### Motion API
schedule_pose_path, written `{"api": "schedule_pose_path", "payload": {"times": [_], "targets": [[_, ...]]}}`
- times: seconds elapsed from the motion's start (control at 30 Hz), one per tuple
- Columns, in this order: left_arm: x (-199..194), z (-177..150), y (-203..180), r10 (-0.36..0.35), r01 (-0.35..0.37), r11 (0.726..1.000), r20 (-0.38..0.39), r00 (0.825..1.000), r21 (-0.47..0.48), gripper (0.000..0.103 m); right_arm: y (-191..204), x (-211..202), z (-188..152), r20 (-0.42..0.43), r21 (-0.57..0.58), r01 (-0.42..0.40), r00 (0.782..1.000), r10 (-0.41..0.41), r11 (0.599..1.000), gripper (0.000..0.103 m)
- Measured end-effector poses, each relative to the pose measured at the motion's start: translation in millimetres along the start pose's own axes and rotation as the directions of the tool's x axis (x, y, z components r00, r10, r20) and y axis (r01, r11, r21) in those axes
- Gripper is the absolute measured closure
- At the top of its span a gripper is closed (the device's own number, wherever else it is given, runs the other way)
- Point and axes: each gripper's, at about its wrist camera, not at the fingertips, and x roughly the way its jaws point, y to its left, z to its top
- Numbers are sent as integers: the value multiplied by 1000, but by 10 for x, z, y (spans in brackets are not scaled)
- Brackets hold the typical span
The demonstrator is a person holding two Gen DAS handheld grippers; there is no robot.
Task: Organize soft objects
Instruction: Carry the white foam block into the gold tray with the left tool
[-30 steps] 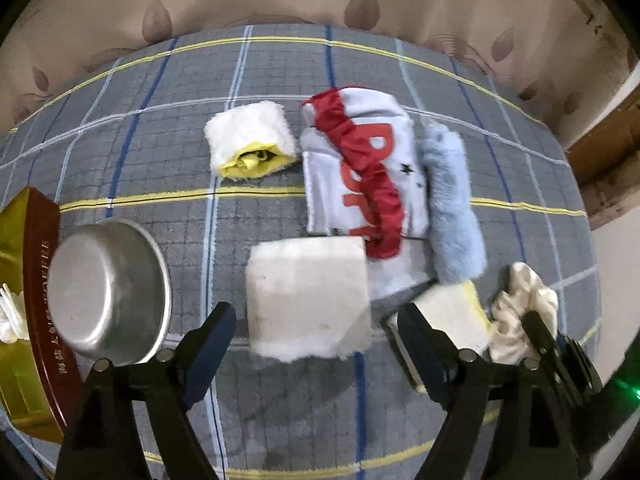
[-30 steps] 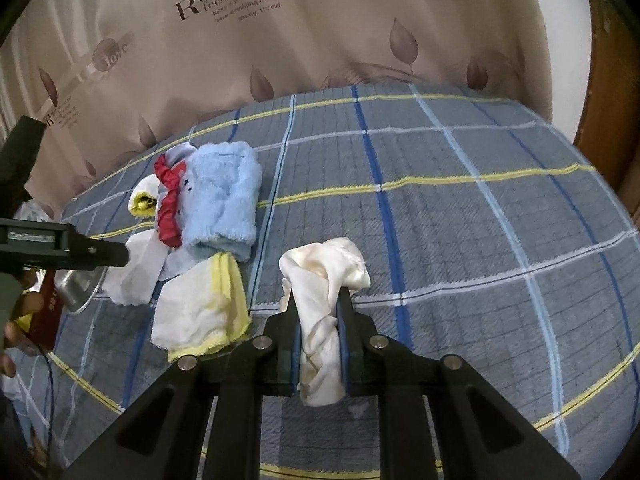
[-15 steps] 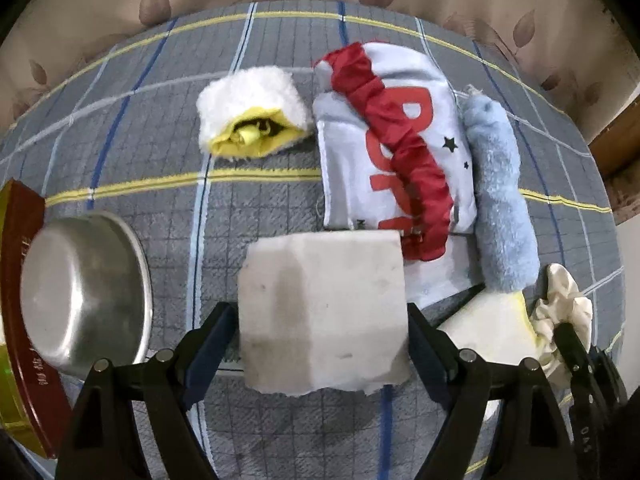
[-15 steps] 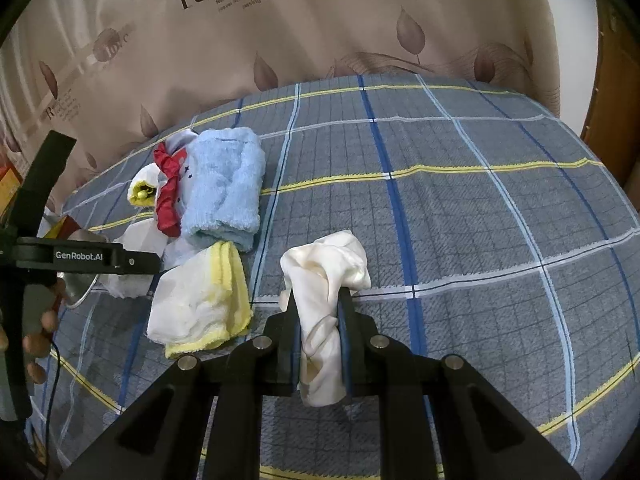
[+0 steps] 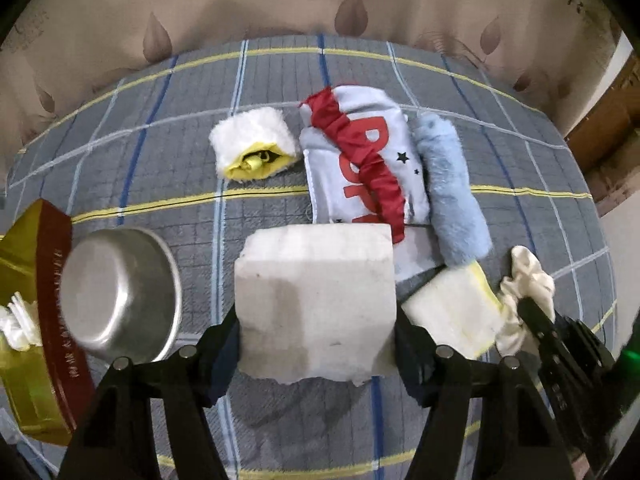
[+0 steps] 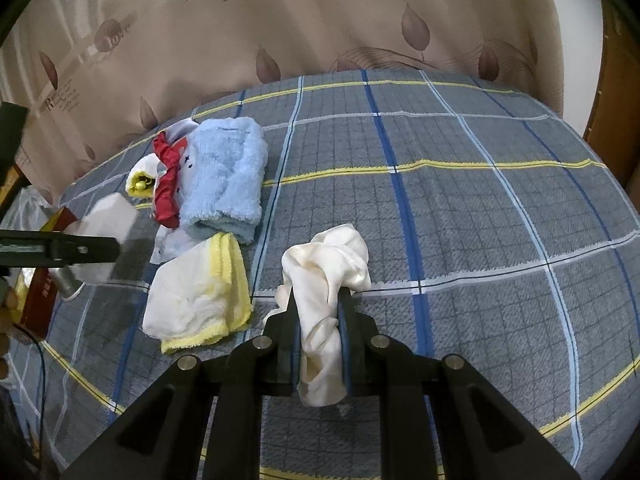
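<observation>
Two grippers clamped: left gripper (image 5: pixel 316 320) closing on white block (image 5: pixel 314 300), right gripper (image 6: pixel 320 344) on cream cloth (image 6: pixel 326 280); steel bowl (image 5: pixel 120 292) beside.

I am in a home bedroom: a bed under a grey plaid blanket (image 6: pixel 460 208), a beige leaf-print curtain (image 6: pixel 320 20) with "Rome" lettering behind it, and a wooden door frame (image 6: pixel 616 92) at the right edge

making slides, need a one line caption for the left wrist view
Left gripper closes on a white folded towel beside a steel bowl.
</observation>
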Motion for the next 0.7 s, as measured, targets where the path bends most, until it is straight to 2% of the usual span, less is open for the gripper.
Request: {"api": "schedule_pose_path", "payload": {"times": [0.4,0.57,0.7], "targets": [[-533,-194,120,22,-23,999,48,999,22,35,42,73,-46,-7,-20,27,1000,-27,999,87],[-819,-300,405,45,-47,999,81,996,14,35,50,86,-65,-2,-29,35,999,-35,999,87],[-1022,-371,774,80,-76,996,98,992,-41,35,52,88,-67,-1,-31,35,999,-35,999,87]]}}
